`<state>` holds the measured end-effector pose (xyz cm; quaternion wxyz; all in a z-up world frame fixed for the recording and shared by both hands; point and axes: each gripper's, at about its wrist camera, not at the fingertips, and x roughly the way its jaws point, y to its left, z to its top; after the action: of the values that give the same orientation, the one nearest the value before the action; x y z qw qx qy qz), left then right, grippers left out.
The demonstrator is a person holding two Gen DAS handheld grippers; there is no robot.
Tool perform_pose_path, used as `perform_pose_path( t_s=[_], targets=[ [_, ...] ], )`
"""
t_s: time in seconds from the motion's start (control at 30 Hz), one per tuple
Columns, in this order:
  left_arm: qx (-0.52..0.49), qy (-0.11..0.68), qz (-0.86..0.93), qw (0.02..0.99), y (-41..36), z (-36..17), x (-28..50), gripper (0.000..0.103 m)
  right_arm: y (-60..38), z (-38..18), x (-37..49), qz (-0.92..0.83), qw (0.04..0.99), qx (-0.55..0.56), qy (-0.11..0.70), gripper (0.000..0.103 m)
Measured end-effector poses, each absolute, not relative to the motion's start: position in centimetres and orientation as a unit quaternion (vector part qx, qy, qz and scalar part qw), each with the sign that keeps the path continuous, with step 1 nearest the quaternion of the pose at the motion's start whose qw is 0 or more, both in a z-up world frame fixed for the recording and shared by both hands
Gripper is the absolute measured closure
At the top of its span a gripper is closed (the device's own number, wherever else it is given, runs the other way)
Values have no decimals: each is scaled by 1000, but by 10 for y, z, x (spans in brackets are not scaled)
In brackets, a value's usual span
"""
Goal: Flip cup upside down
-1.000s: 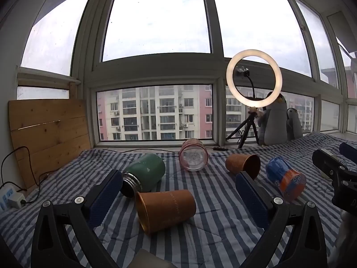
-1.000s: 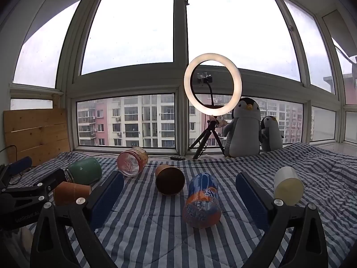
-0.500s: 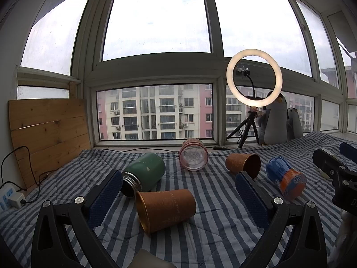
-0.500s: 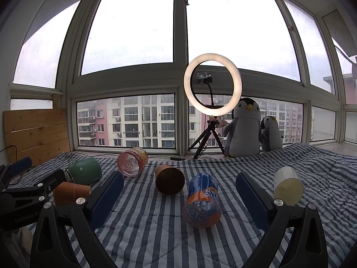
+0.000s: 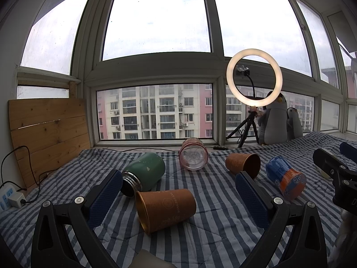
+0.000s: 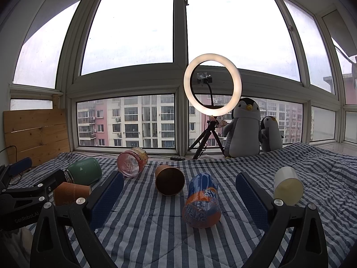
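Observation:
Several cups lie on their sides on a blue striped blanket [image 5: 214,201]. A brown paper cup [image 5: 166,207] rests just ahead of my open left gripper [image 5: 178,185], its mouth facing left. Behind it lie a green flask [image 5: 145,174], a pink clear cup [image 5: 193,157], a second brown cup [image 5: 244,164] and a blue-orange cup [image 5: 285,179]. In the right wrist view, the blue-orange cup [image 6: 202,201] lies between the fingers of my open right gripper [image 6: 179,186], apart from both. A cream cup [image 6: 287,185] lies to the right.
A lit ring light on a tripod [image 6: 212,87] and two penguin toys [image 6: 244,127] stand by the window. A wooden board [image 5: 48,131] leans at the left, with a power strip [image 5: 9,197] and cable near it. The other gripper [image 6: 26,192] shows at the left edge.

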<state>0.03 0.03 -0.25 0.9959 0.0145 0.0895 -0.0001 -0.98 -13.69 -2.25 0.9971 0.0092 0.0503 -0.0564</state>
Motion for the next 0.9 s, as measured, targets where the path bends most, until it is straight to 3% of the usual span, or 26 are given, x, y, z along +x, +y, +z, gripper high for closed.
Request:
perform_pose_path(
  t_s=[0.9],
  targets=[
    [12, 94, 0, 996, 0, -5, 0, 1, -136, -24, -9, -55, 997, 9, 55, 4]
  ],
)
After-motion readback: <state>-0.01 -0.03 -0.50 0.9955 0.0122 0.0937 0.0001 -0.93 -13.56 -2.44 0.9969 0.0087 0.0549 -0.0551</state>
